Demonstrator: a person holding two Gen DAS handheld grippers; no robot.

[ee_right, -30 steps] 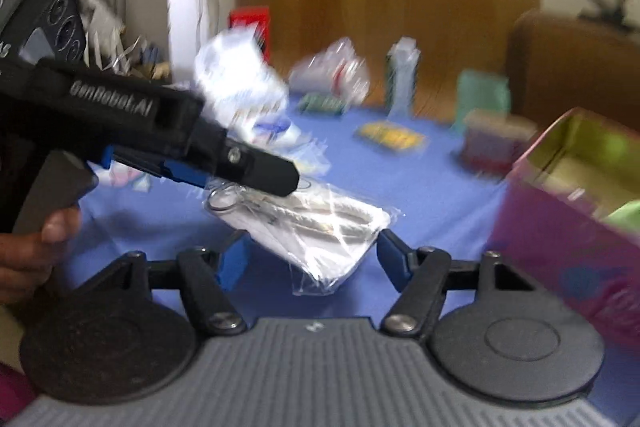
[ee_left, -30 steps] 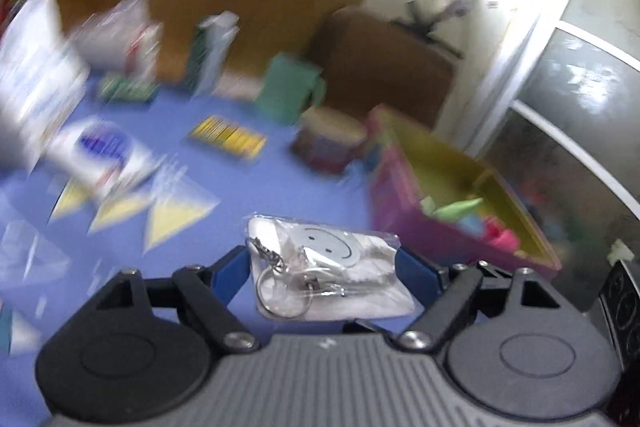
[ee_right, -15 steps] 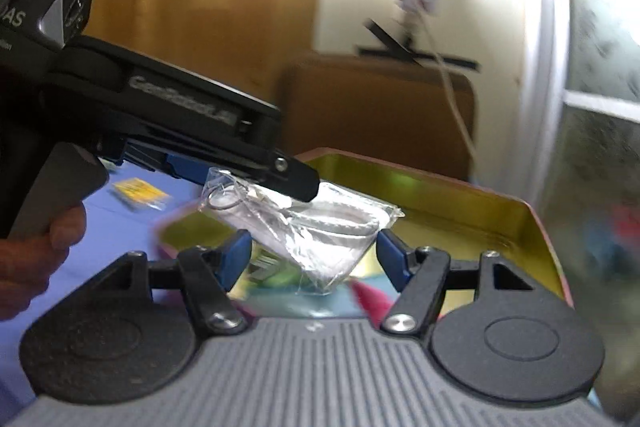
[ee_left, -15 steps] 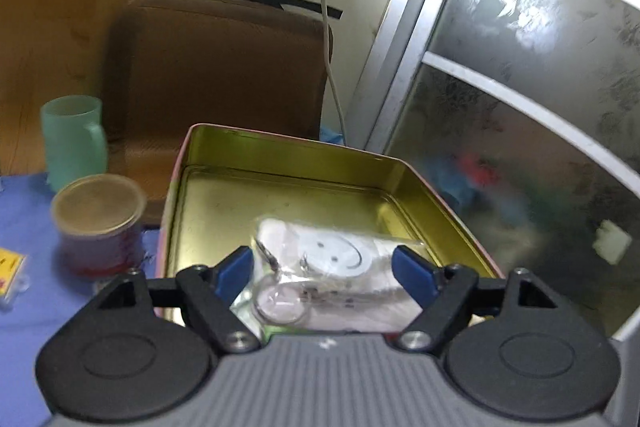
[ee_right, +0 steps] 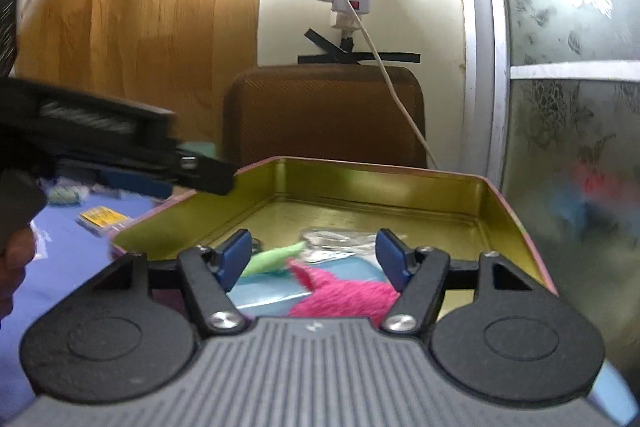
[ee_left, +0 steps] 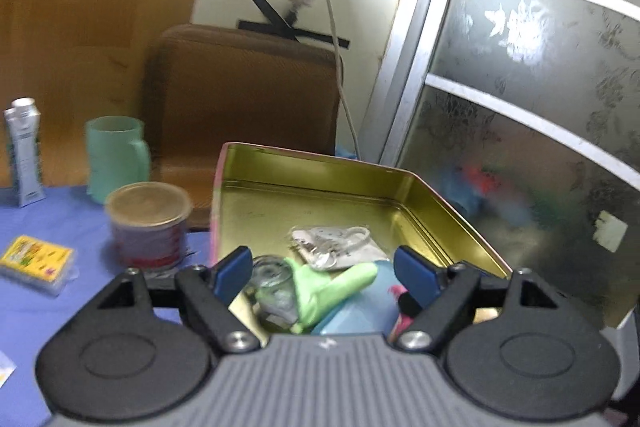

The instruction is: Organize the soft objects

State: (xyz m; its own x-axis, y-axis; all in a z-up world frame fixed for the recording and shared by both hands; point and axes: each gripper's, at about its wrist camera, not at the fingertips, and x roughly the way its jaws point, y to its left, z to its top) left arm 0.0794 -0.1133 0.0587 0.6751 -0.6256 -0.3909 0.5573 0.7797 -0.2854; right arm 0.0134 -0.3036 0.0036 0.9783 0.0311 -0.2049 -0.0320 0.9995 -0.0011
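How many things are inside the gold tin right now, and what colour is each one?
Clear plastic bags: 2, the smiley keyring packet and a crumpled bag
Green: 1, soft green piece
Blue: 1, flat blue item
Pink: 1, fuzzy pink toy
Total: 5 things that I can see in the tin; the grippers hide its near end.

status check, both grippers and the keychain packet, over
Left gripper open, right gripper open, both empty. Keychain packet lying in the tin beside green toy. Nothing blocking.
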